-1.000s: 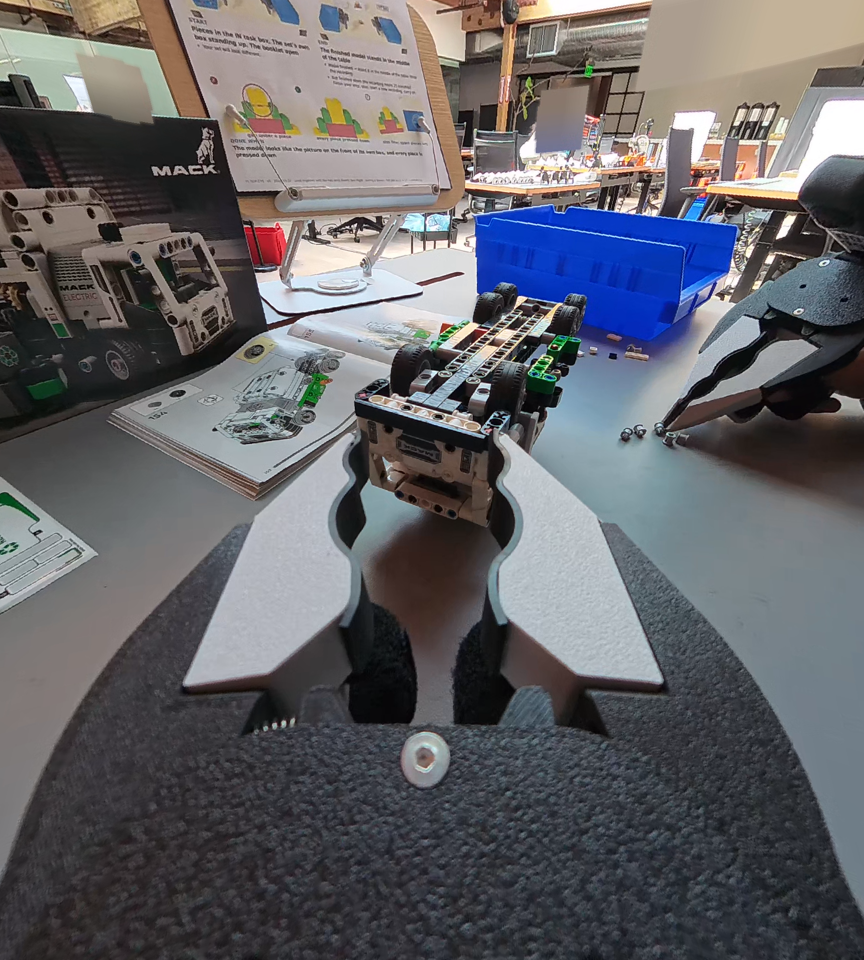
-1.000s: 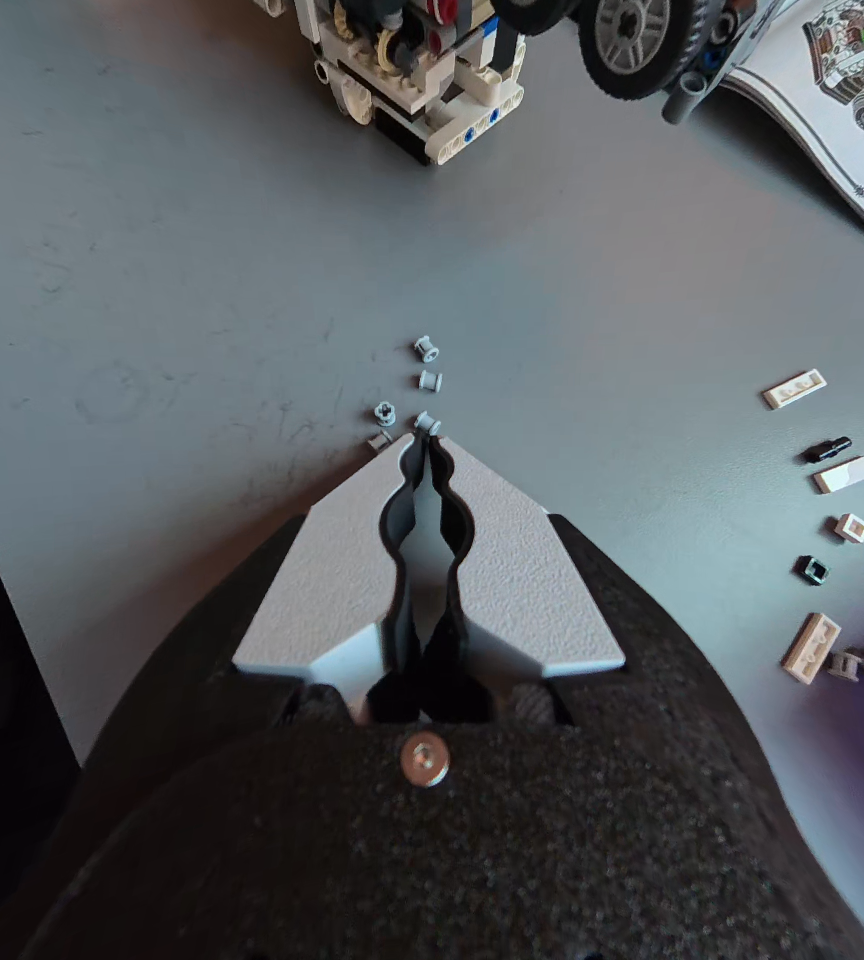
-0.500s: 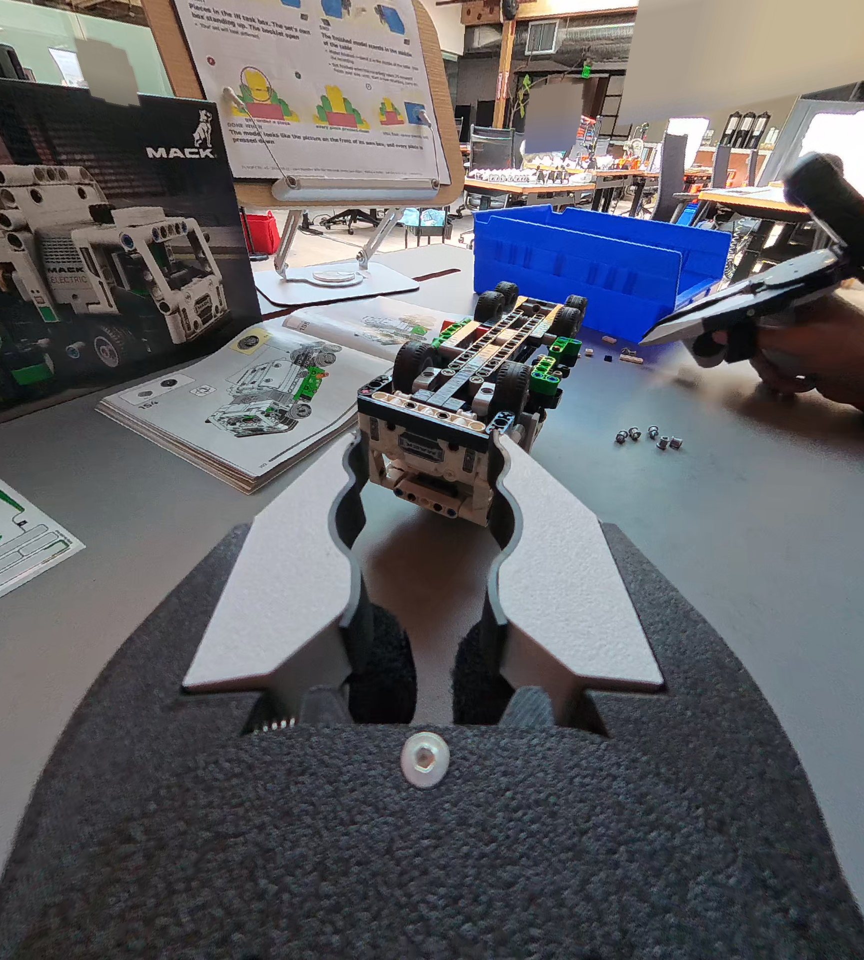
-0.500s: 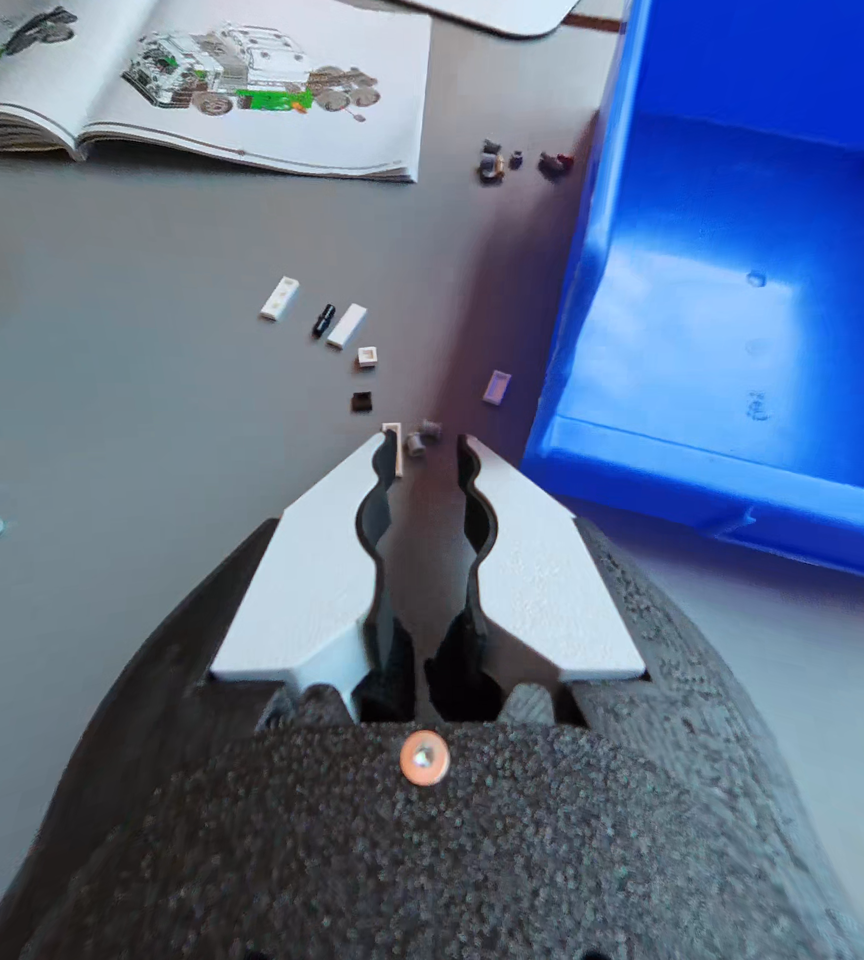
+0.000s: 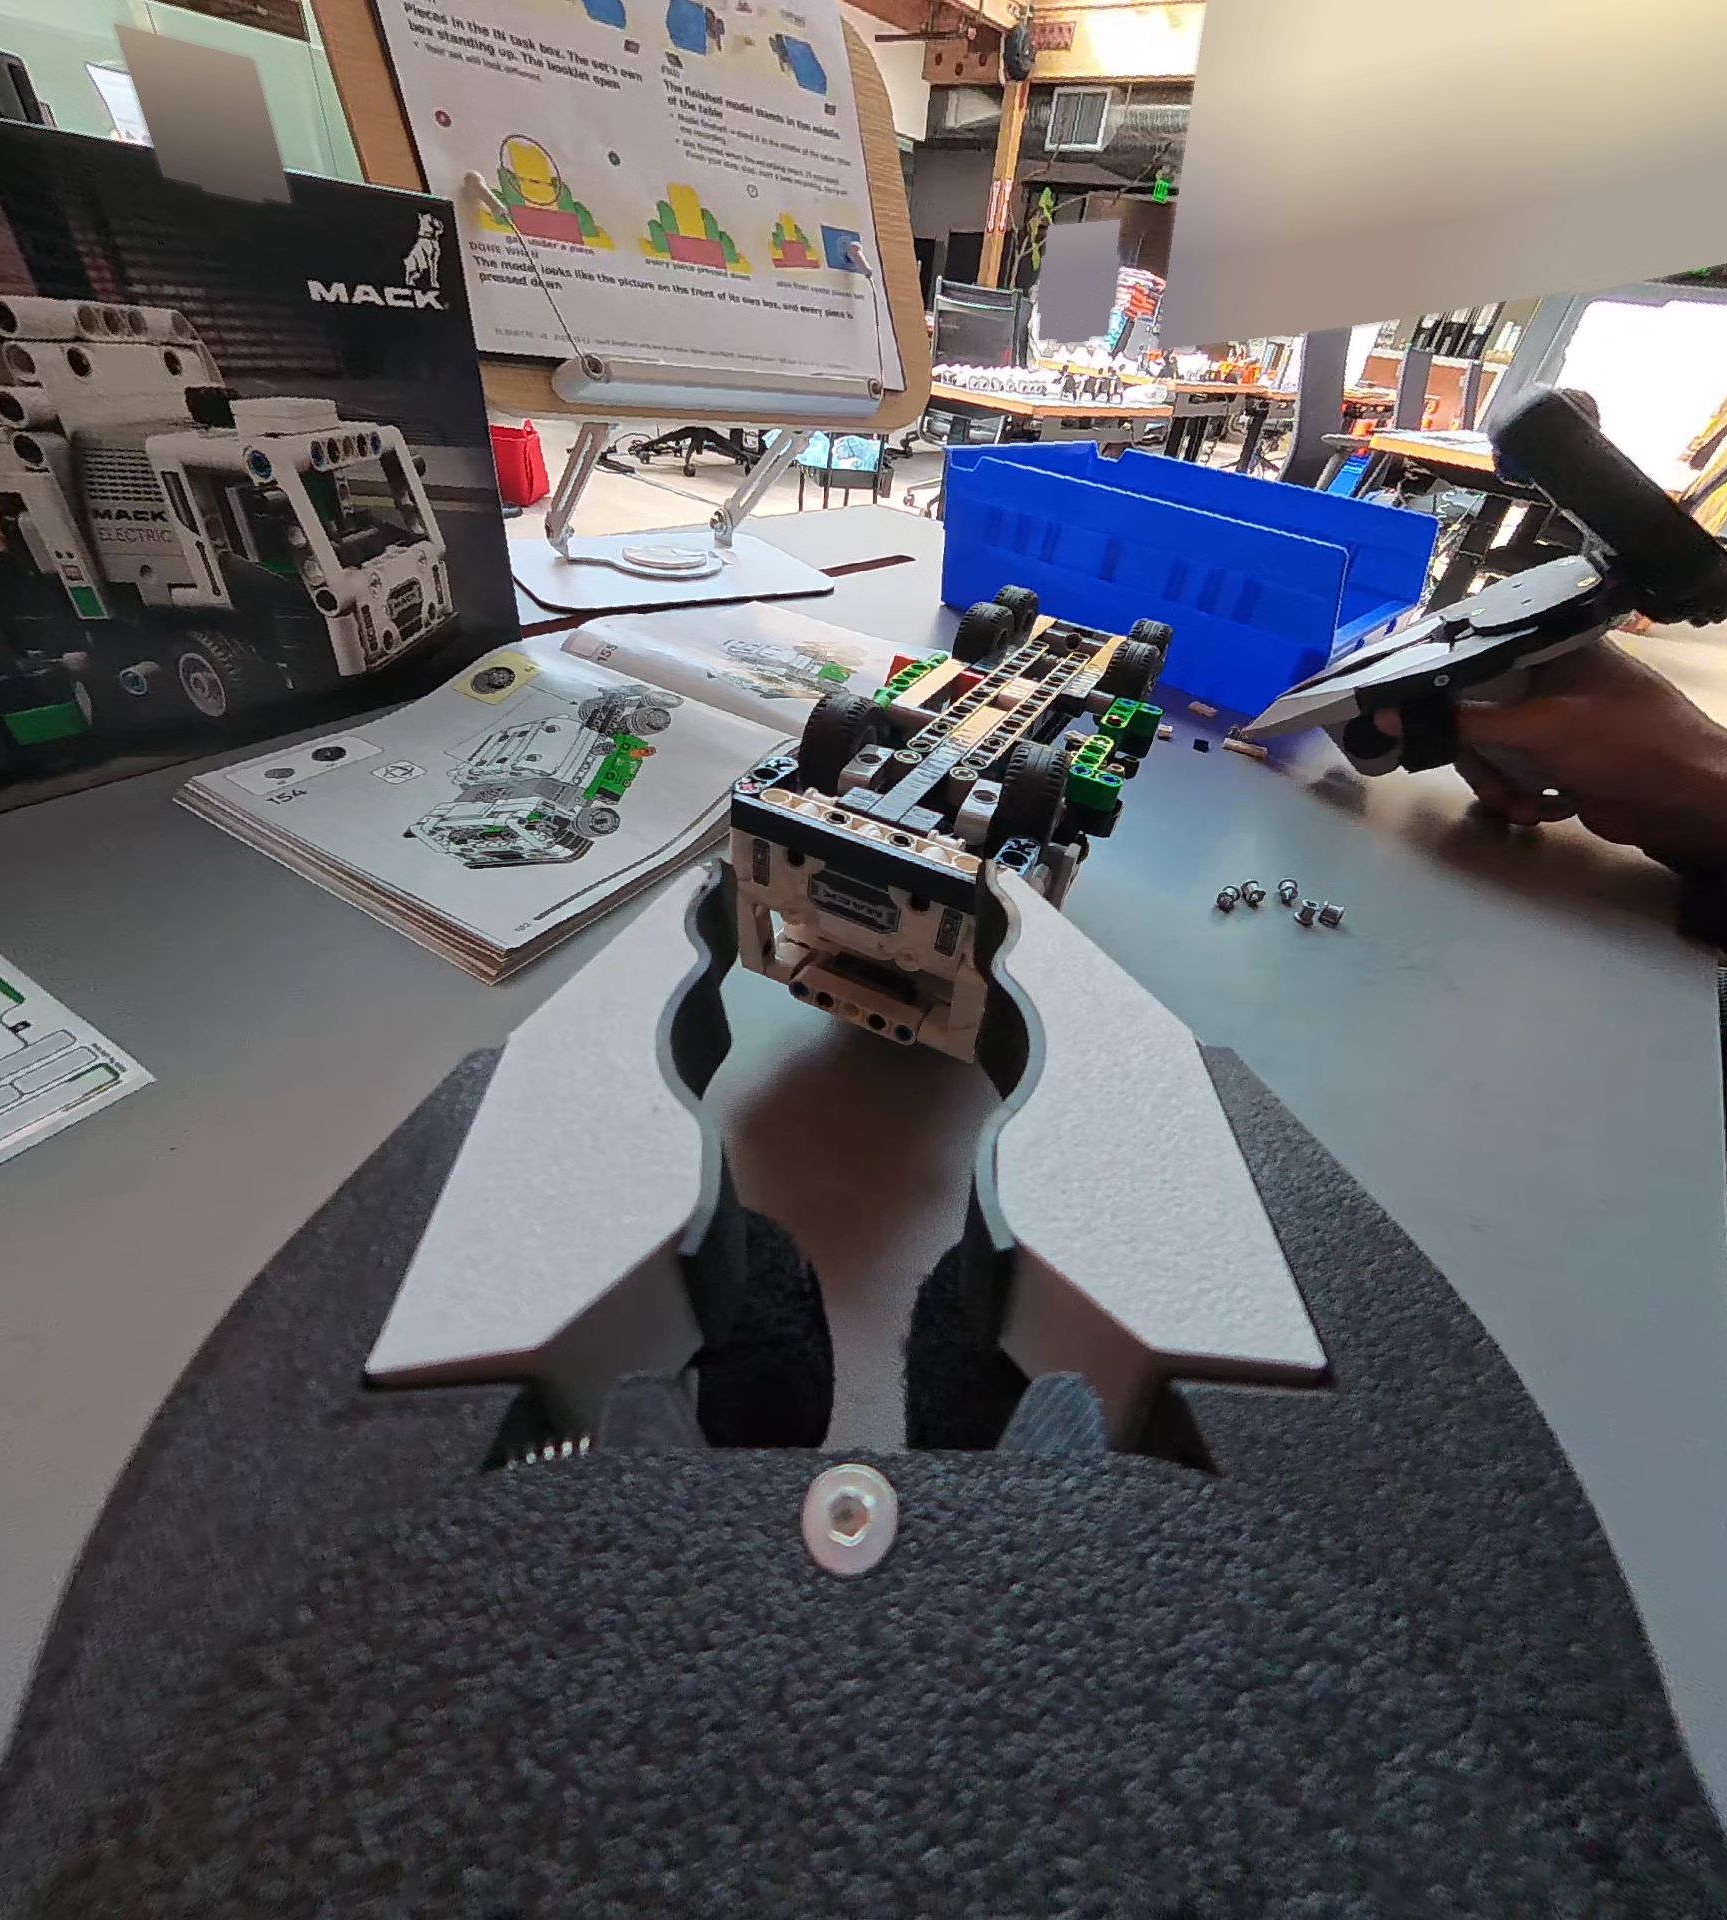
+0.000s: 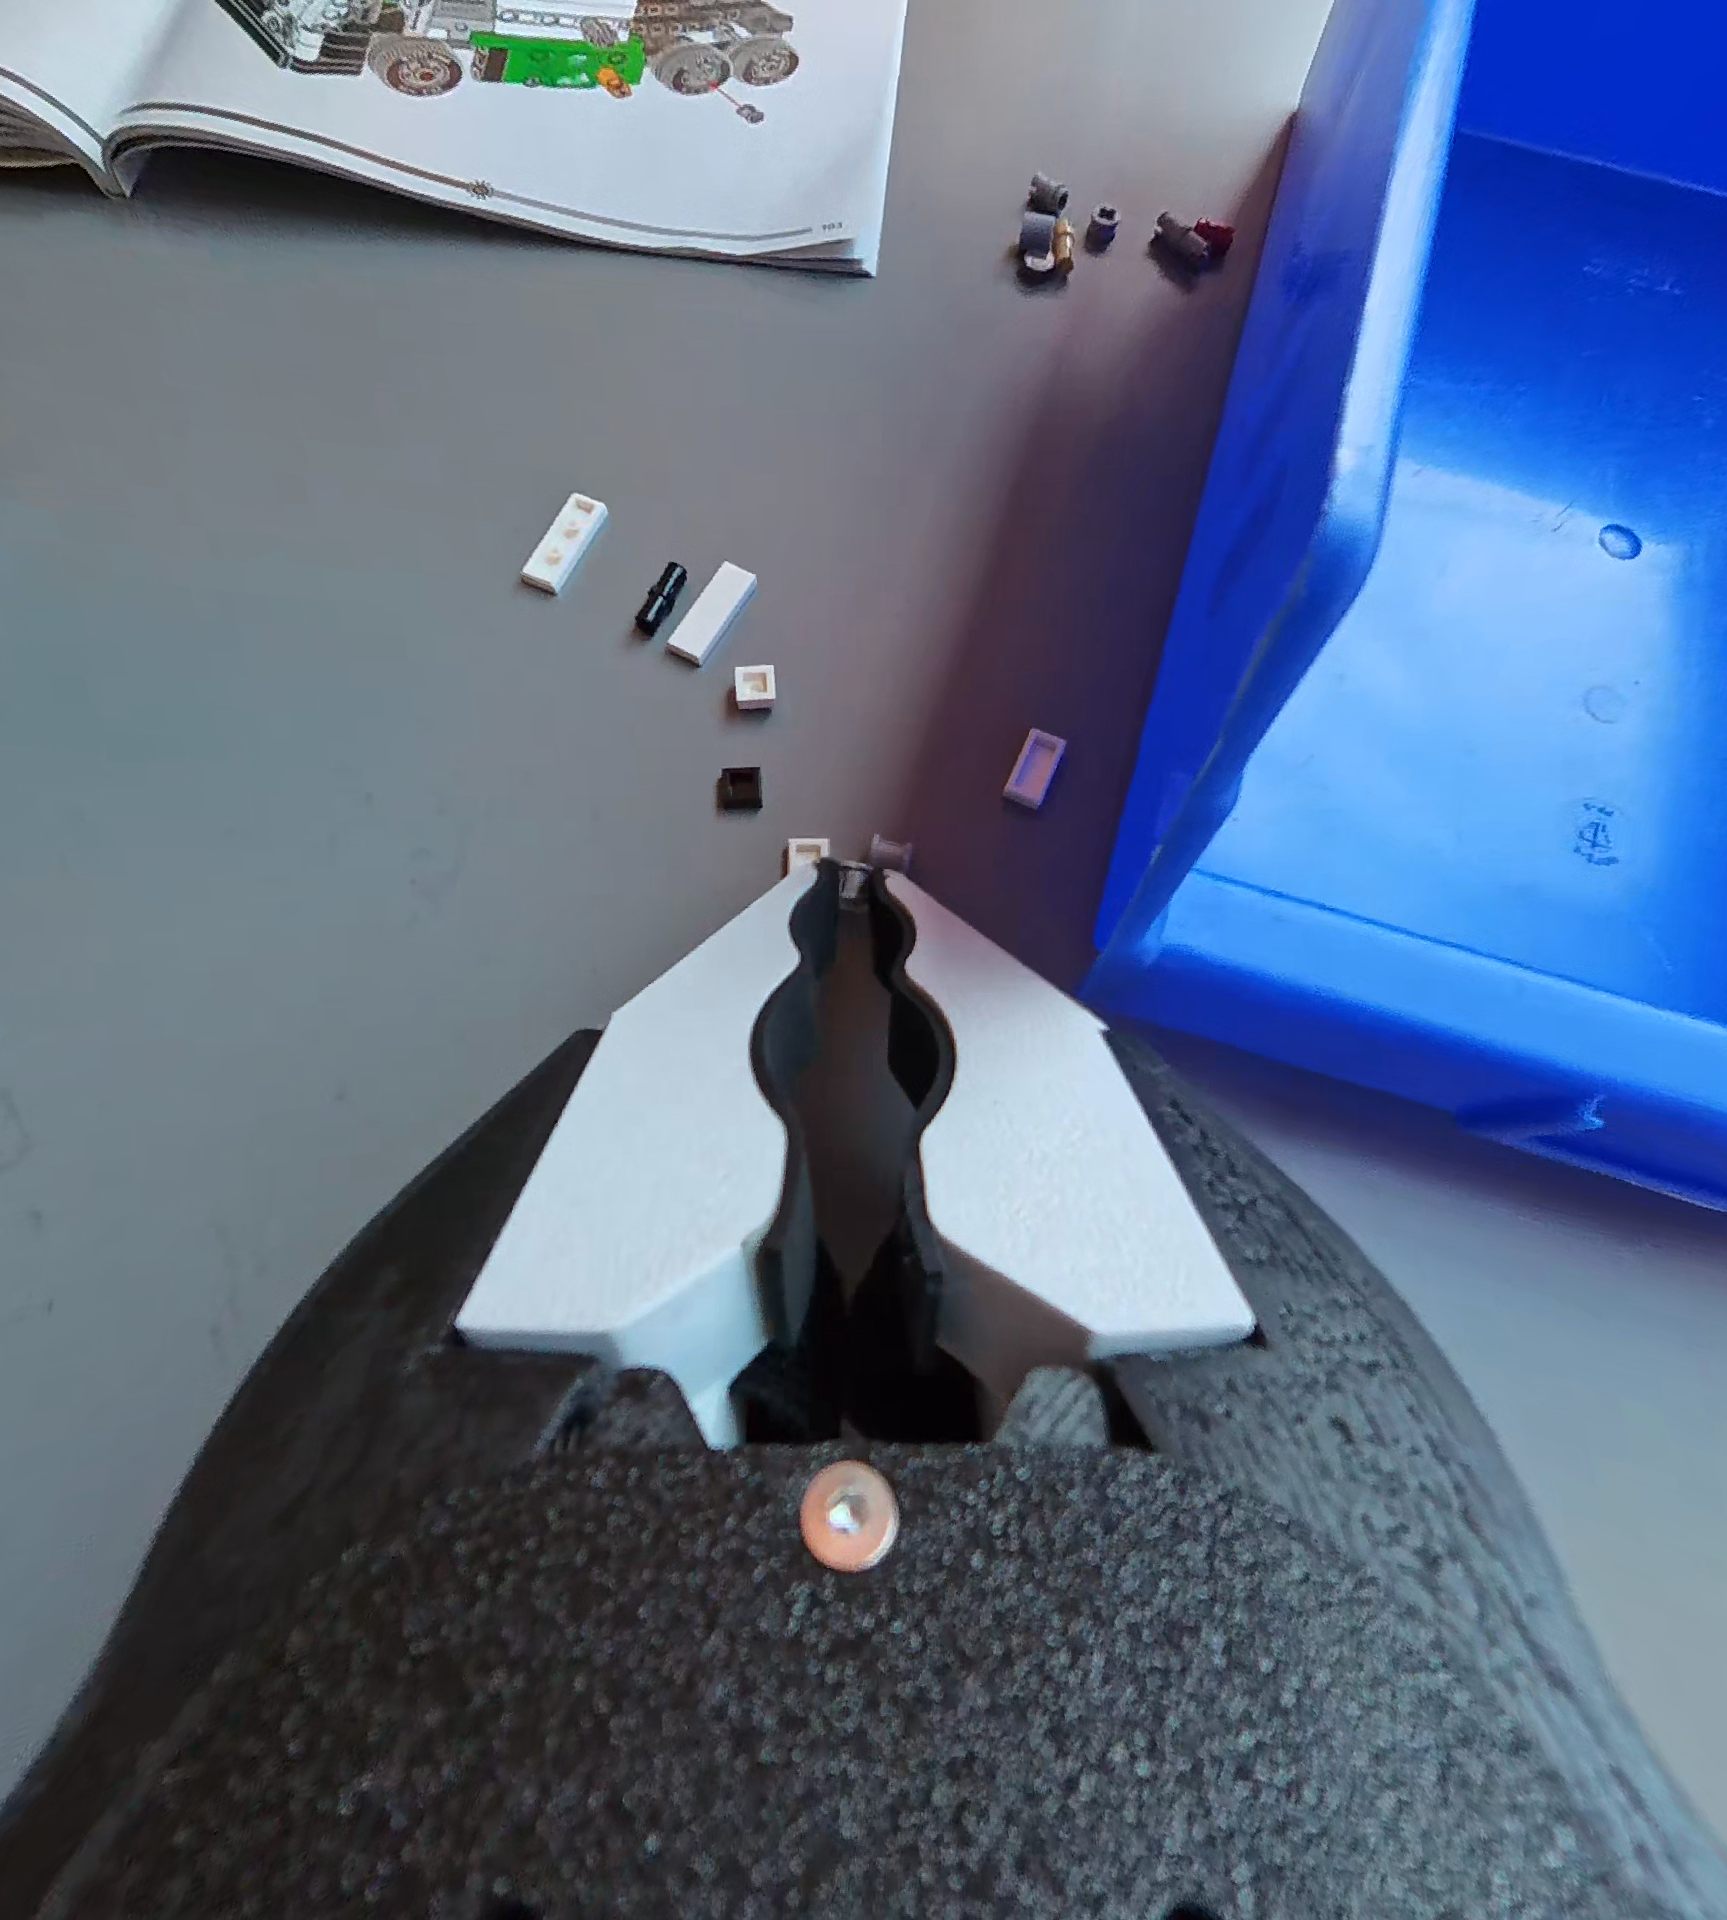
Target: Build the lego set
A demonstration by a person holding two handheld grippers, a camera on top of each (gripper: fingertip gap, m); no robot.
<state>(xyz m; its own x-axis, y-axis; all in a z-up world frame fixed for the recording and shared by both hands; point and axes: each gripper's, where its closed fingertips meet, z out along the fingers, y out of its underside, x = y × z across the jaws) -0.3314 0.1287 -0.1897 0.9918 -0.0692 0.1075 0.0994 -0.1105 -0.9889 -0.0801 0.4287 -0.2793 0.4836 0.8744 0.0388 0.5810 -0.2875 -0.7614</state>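
My left gripper (image 5: pixel 854 920) is shut on the front end of the lego truck chassis (image 5: pixel 952 748), which lies wheels up on the grey table (image 5: pixel 1410 1195). My right gripper (image 6: pixel 851 878) is down at the table beside the blue bin (image 6: pixel 1306 540), its tips closed on a small grey lego piece (image 6: pixel 851 888). A second small grey piece (image 6: pixel 890 850) and a small tan plate (image 6: pixel 805 852) lie just past the tips. In the left wrist view the right gripper (image 5: pixel 1269 725) shows at the right, held by a hand, in front of the blue bin (image 5: pixel 1150 540).
Loose parts lie ahead of the right gripper: a white plate (image 6: pixel 565 540), a black pin (image 6: pixel 659 597), a white tile (image 6: pixel 711 613) and a black square piece (image 6: pixel 739 788). Several grey bushes (image 5: pixel 1280 902) lie right of the chassis. The open booklet (image 5: pixel 485 800) and the set's box (image 5: pixel 163 468) are at the left. Tip to tip, the grippers are about 40 cm apart. My right gripper is the nearer one to the white tile (image 6: pixel 711 613): about 7 cm, against 35 cm.
My right gripper left the grey bushes, swung over to the parts by the blue bin, opened, then closed on a small grey piece. My left gripper keeps hold of the chassis.
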